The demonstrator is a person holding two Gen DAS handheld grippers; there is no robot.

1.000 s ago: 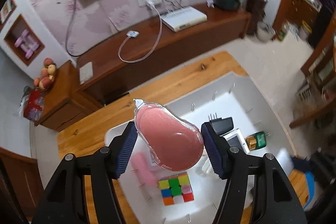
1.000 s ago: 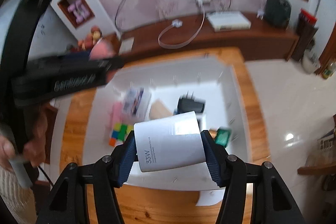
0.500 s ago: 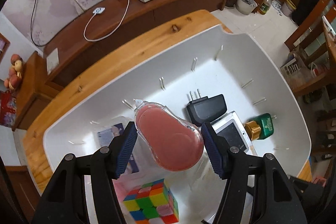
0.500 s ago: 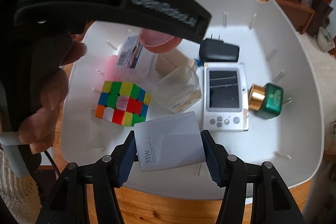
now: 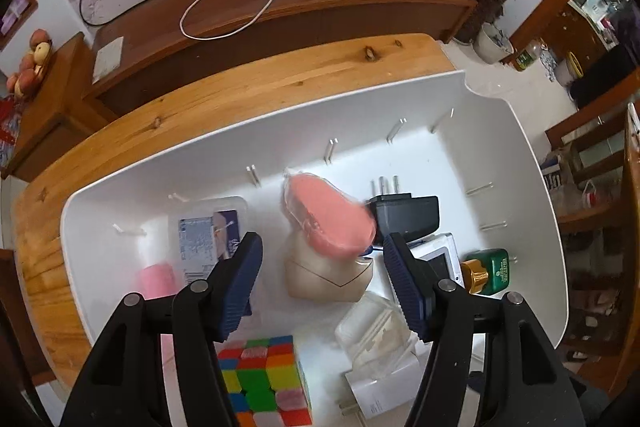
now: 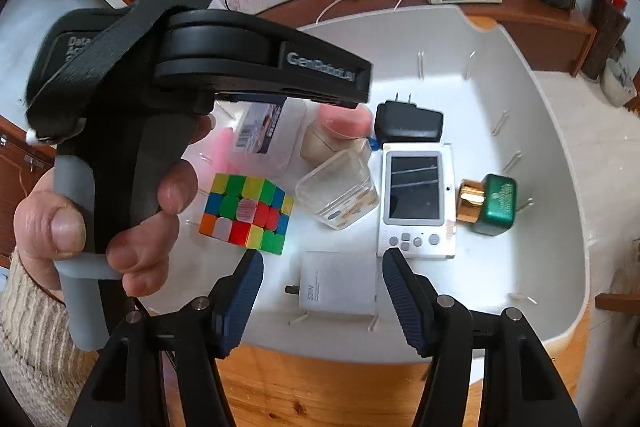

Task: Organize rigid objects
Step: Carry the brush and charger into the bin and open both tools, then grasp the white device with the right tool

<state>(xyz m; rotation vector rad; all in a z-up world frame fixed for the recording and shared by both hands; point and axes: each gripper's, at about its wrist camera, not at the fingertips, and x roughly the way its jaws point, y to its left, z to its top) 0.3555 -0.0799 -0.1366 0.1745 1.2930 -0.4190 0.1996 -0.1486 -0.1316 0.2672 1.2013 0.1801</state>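
Both grippers have their jaws spread wide and hold nothing. The left gripper (image 5: pixel 322 277) hangs over the white plastic bin (image 5: pixel 400 95) on the wooden desk (image 5: pixel 240 87), and the pink oval item in clear wrap (image 5: pixel 328 221) lies just ahead of its jaws, propped on a beige box (image 5: pixel 324 279) and touching the black plug adapter (image 5: pixel 406 215); its long axis runs diagonally across the jaw line (it looks blurred, so it may not be settled). The right gripper (image 6: pixel 322 291) sits at the bin's near wall, with the flat white charger block (image 6: pixel 340 285) lying between and just beyond its jaws, prongs pointing left. Each item is nearest its own gripper, so neither arm would need to cross for a regrasp.
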